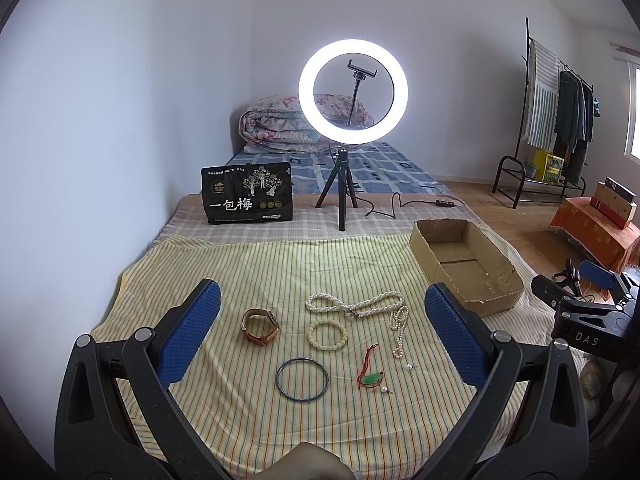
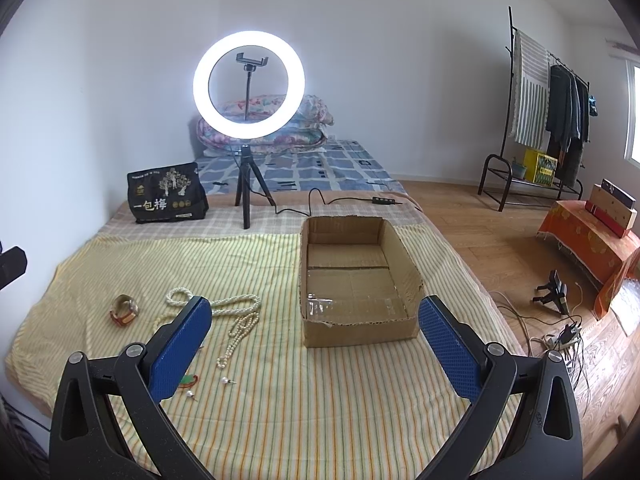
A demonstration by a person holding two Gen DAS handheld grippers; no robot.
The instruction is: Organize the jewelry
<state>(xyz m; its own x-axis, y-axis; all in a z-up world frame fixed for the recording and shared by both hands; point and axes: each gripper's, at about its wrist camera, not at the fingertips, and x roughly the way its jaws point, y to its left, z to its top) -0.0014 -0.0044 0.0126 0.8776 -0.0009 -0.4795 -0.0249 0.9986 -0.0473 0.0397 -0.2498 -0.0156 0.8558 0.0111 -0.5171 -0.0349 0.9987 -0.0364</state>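
Observation:
Jewelry lies on a striped yellow cloth [image 1: 248,272]: a brown leather watch [image 1: 260,327], a twisted pearl necklace [image 1: 354,305], a thin pearl strand [image 1: 400,330], a cream bead bracelet [image 1: 327,334], a dark bangle [image 1: 302,379], a green pendant on red cord [image 1: 372,376] and two pearl earrings [image 1: 410,367]. My left gripper [image 1: 320,320] hangs open above them, holding nothing. An open cardboard box [image 2: 356,276], nothing inside, sits to the right. My right gripper [image 2: 316,334] is open in front of the box, with the necklace [image 2: 224,302] and watch [image 2: 125,310] to its left.
A lit ring light on a tripod [image 1: 352,92] stands behind the cloth with its cable [image 1: 400,204] trailing right. A black snack bag [image 1: 247,192] leans at the back left. Folded quilts [image 1: 276,124] lie further back. Wooden floor, a clothes rack [image 1: 560,120] and cables [image 2: 560,332] lie to the right.

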